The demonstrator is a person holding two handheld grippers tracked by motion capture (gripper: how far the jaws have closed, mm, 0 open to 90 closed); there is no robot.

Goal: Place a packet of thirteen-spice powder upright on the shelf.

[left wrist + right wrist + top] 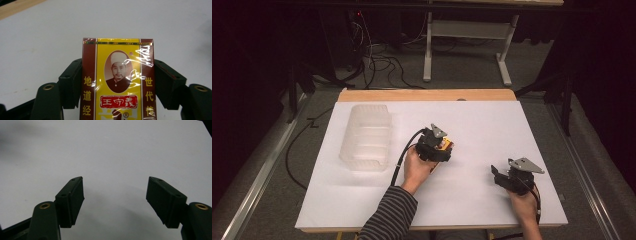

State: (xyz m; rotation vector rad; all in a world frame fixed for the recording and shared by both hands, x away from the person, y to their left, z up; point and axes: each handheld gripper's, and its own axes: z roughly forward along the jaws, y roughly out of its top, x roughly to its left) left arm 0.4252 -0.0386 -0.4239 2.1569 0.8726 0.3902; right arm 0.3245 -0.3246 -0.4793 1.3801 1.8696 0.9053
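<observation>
A yellow and dark red box [117, 82] with a printed portrait and red label, wrapped in shiny film, sits between the two black jaws in the left gripper view, both pads pressing its sides. From the high view my left gripper [443, 149] is near the middle of the white table, shut on the box [446, 145], whose yellow corner peeks out. My right gripper [498, 175] rests near the table's front right. In the right gripper view its jaws stand wide apart, with the right gripper [115, 195] holding nothing over bare white surface.
A clear plastic bin [366, 136] stands on the left part of the white table top [482, 120]. A wooden strip [427, 95] runs along the far edge. Cables and a desk frame lie on the floor beyond.
</observation>
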